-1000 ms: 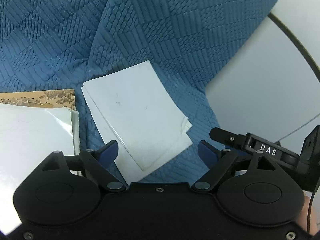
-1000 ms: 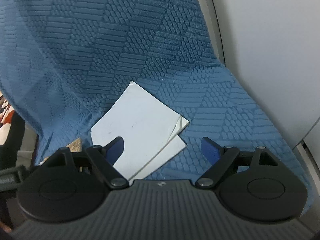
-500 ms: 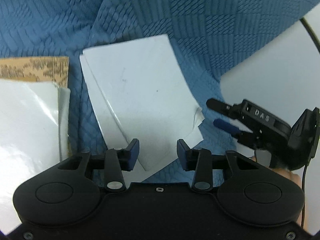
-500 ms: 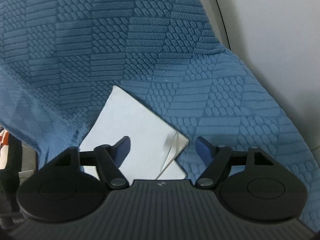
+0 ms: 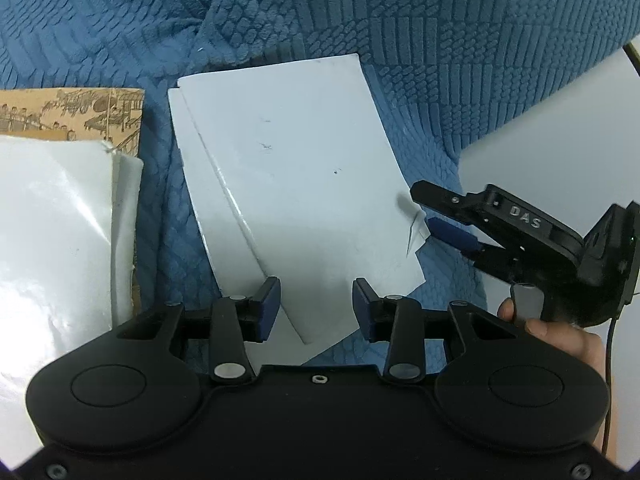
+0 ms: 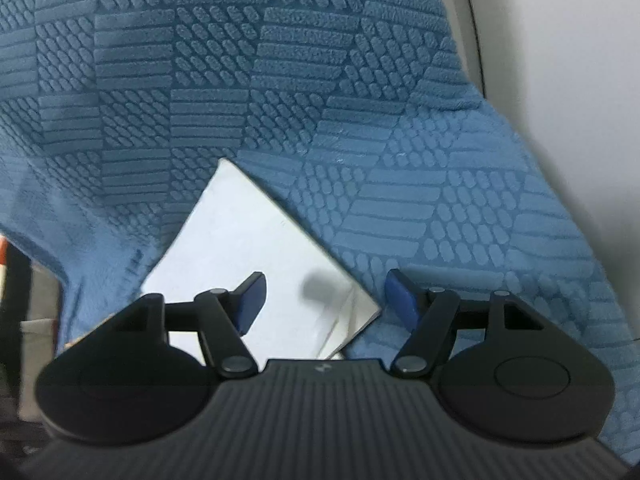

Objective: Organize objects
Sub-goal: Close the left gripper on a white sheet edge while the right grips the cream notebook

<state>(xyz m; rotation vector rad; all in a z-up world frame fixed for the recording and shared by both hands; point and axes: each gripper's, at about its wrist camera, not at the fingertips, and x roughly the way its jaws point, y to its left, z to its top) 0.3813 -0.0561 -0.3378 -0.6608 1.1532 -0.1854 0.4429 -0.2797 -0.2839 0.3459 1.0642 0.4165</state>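
White sheets [image 5: 288, 184] on the blue blanket [image 5: 440, 60] look thin, floppy; pinch the curled corner. Left gripper [image 5: 316, 308] and right gripper [image 6: 324, 296] jaws apart, empty.

Plain indoor tabletop setting, likely a home or office

A textured blue cloth [image 5: 460, 40] drapes a white bench [image 5: 540, 120] ahead of the tool, with white paper sheets [image 5: 304, 184] and a printed brown booklet [image 5: 72, 110] lying on it.
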